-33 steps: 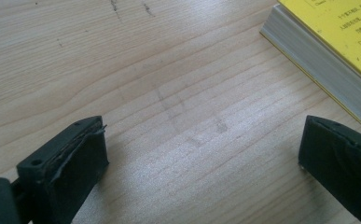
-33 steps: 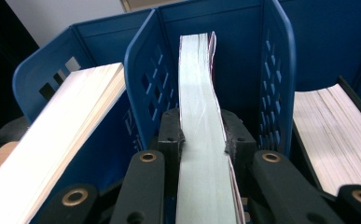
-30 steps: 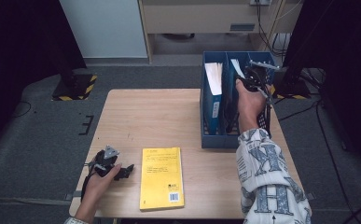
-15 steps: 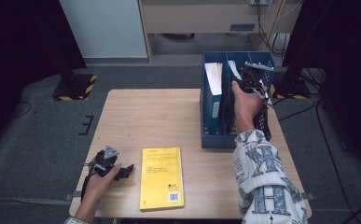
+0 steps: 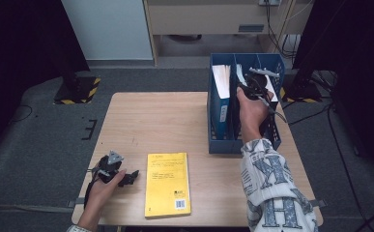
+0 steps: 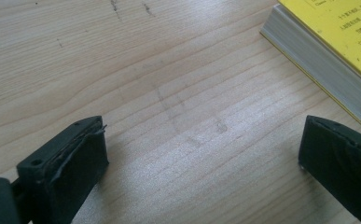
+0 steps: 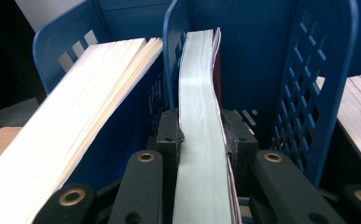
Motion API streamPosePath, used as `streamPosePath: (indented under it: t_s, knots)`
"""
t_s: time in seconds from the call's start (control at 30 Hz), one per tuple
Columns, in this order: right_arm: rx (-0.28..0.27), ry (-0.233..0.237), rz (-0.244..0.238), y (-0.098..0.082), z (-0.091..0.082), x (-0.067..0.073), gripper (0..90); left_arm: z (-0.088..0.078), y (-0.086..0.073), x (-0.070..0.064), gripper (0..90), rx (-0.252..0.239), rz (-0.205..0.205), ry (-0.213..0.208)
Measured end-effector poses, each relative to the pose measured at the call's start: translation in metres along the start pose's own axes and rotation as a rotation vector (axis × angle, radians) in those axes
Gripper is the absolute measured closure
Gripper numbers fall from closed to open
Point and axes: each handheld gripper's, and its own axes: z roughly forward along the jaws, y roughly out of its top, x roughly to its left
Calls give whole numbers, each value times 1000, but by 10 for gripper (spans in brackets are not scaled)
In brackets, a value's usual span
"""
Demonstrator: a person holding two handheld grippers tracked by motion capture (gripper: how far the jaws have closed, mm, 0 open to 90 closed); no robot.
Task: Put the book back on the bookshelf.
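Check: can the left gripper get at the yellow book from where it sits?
Probably yes. The left gripper rests open on the table just beside the yellow book, with bare wood between them and the book's page edge facing it.

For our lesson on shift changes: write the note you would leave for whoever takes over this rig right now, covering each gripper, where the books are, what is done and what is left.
Right gripper: shut on the pale-edged book, which stands in the middle compartment of the blue file rack.
Left gripper: open, resting on the table beside the yellow book, not touching it.
Done: a blue book stands in the rack's left compartment.
Left: probably release the gripped book, then rack the yellow book lying flat at the table's near edge.
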Motion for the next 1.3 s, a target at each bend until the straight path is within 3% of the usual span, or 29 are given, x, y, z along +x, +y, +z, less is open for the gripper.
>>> streamPosePath:
  t_s: [0.3,0.47,0.7,1.07,1.3]
  knots:
    - [-5,28,28,-3,-2,-1,677,0,0,0,4,0,0,0]
    - [-10,77,62,-2,-2,-4,620,0,0,0,4,0,-1,0]
    - [-50,106,79,3,-12,-7,536,0,0,0,4,1,-1,1]
    - [-35,137,85,5,-14,-12,431,0,0,0,4,1,-1,0]
    - [-33,146,61,5,-19,-16,325,0,0,0,4,1,-1,1]
